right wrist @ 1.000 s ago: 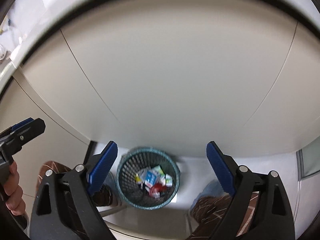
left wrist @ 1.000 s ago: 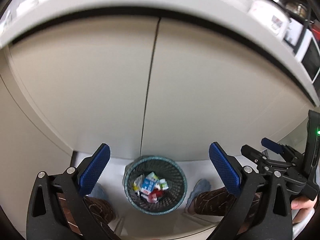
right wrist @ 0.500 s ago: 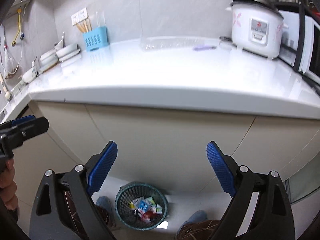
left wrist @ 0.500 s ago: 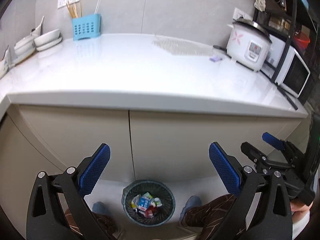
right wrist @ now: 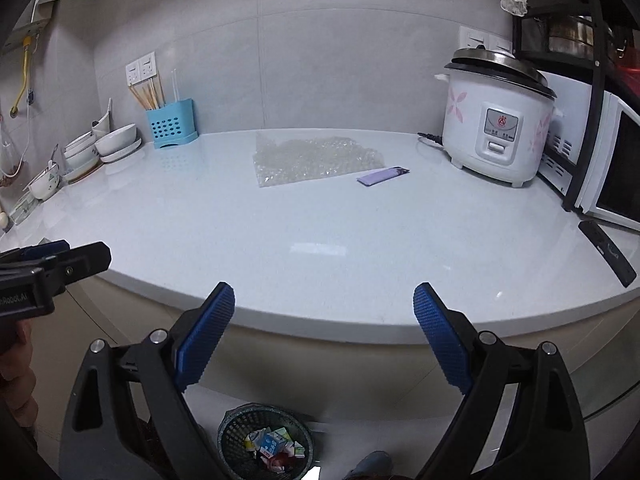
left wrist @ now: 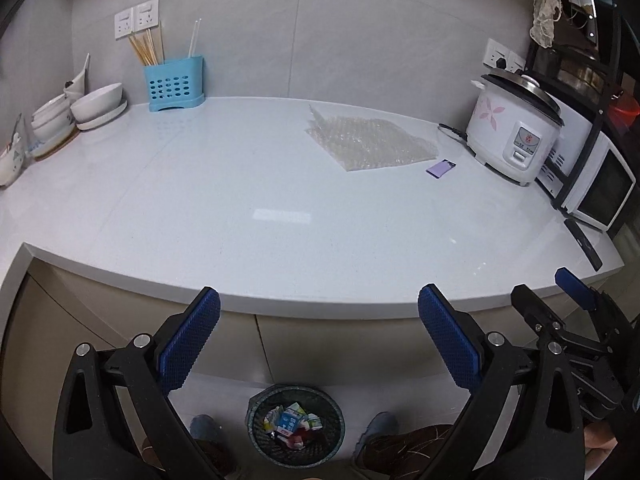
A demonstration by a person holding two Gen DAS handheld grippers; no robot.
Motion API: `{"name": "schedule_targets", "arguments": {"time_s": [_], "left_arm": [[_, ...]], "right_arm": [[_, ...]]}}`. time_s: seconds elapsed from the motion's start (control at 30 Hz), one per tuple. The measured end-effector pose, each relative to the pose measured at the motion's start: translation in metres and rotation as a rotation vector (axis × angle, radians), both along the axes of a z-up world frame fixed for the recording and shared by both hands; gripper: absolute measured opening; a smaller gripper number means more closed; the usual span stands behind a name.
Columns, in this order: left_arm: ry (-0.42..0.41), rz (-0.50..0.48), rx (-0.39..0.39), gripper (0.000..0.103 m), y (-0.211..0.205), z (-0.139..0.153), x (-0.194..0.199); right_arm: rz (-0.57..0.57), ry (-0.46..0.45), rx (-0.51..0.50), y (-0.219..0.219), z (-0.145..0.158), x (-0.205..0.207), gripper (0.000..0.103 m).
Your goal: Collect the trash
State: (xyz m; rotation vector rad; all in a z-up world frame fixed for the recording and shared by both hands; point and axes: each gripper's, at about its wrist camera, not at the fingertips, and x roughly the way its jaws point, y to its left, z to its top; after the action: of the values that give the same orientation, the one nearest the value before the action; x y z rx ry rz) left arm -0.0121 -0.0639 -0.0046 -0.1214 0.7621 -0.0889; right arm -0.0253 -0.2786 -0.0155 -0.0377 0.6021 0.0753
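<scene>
A clear bubble-wrap sheet (left wrist: 370,142) (right wrist: 312,158) lies at the back of the white countertop (left wrist: 240,216) (right wrist: 280,240). A small purple wrapper (left wrist: 441,168) (right wrist: 383,175) lies to its right, near the rice cooker. A dark mesh waste bin (left wrist: 295,424) (right wrist: 265,442) holding several small cartons stands on the floor below the counter edge. My left gripper (left wrist: 319,334) is open and empty, above the counter's front edge. My right gripper (right wrist: 324,326) is open and empty, beside it to the right.
A white rice cooker (left wrist: 516,134) (right wrist: 498,124) and a microwave (left wrist: 600,184) stand at the right. A blue utensil holder (left wrist: 174,86) (right wrist: 170,124) and stacked bowls (left wrist: 96,106) (right wrist: 114,142) stand at the back left. A dark flat bar (right wrist: 608,252) lies by the right edge.
Both grippers have risen from facing the cabinet doors and bin to looking across the countertop. Both stayed open and empty.
</scene>
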Motion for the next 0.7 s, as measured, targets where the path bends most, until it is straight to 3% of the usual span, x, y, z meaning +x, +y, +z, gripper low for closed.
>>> {"name": "schedule_targets", "arguments": {"time_s": [0.23, 0.4, 0.7], "left_arm": [[0.063, 0.039, -0.02, 0.097, 0.006, 0.008, 0.066], [0.11, 0.068, -0.036, 0.097, 0.005, 0.006, 0.125], [0.175, 0.077, 0.009, 0.097, -0.016, -0.028, 0.23]], "right_arm": [[-0.043, 0.037, 0.012, -0.019, 0.016, 0.065, 0.087], [-0.085, 0.097, 0.039, -0.04, 0.011, 0.126, 0.087], [-0.172, 0.192, 0.065, -0.062, -0.014, 0.233, 0.087]]}}
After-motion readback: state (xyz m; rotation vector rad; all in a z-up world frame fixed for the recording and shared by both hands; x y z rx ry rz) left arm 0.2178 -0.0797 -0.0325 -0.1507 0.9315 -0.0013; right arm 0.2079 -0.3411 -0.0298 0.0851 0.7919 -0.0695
